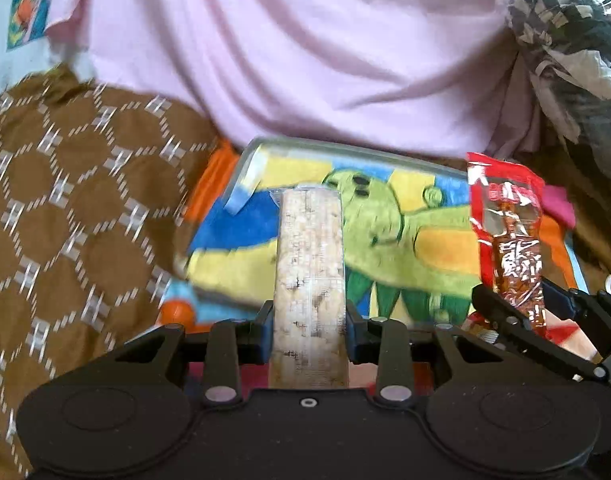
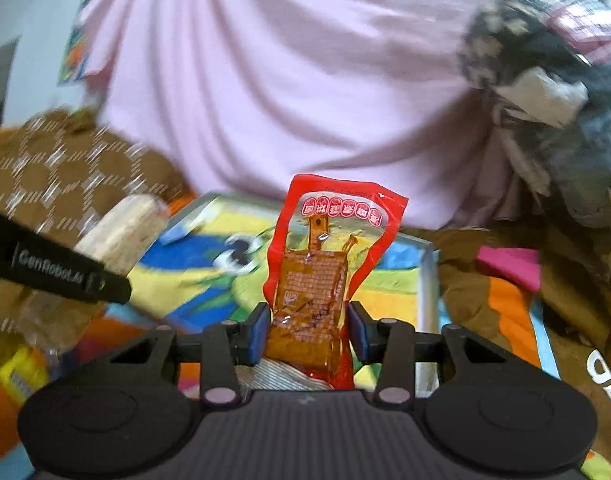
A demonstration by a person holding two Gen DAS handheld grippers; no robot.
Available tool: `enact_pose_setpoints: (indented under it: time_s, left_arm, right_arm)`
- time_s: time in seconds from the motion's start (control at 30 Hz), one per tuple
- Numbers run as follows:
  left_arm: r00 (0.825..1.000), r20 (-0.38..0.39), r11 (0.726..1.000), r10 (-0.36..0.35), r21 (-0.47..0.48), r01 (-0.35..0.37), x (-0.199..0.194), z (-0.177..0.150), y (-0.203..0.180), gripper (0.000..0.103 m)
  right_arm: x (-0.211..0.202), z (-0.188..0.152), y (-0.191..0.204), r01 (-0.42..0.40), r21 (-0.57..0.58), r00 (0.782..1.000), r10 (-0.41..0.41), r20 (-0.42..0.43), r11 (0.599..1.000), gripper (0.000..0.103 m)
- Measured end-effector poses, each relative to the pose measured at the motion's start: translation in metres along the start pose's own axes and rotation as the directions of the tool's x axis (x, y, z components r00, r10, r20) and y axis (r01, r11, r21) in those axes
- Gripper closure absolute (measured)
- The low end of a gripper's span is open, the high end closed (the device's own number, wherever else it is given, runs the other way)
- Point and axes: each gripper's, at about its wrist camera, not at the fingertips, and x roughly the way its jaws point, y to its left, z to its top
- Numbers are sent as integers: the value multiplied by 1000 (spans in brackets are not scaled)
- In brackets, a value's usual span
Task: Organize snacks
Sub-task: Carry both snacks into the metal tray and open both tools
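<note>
The left hand-held gripper clamps a pale, clear-wrapped rice-cracker bar; the right hand-held gripper clamps a red-edged brown snack pouch. Keep both grips firm and level. Lower each snack squarely over the clear rectangular plastic tray.

Count, both views:
- Claws: two. Left claw, right claw.
- Snacks in hand: two. One pale rice-cracker bar, one red snack packet.
- Clear tray: one.
- Pink cloth: one.
- Brown patterned cloth: one.
- Yellow packet, lower left in right view: one, blurred.
</note>
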Motion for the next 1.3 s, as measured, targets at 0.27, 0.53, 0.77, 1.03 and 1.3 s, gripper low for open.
enact_pose_setpoints:
  time_s: [0.27,0.53,0.77,1.03,1.3]
  left_arm:
    - [998,66,1000,0,-2,0,49,35,-27,68]
    - [1000,15,1000,15,1,-15,102,44,-39,68]
    - [997,-56,998,61,3,-61,131,30,-35,68]
    - [994,-79,997,73,-7,-74,139,27,-31,65]
    - [996,-54,996,76,-50,-78,114,31,-20,45]
  right_arm:
    - [43,-6,-49,42,129,994,-55,97,991,57]
    - [84,-30,-73,9,192,999,-15,31,981,57]
    - [100,-42,-70,-27,212,999,30,-13,977,53]
    - [104,-44,-71,-33,221,999,39,-24,975,45]
    - [86,-33,-64,-18,196,1000,20,-7,980,6]
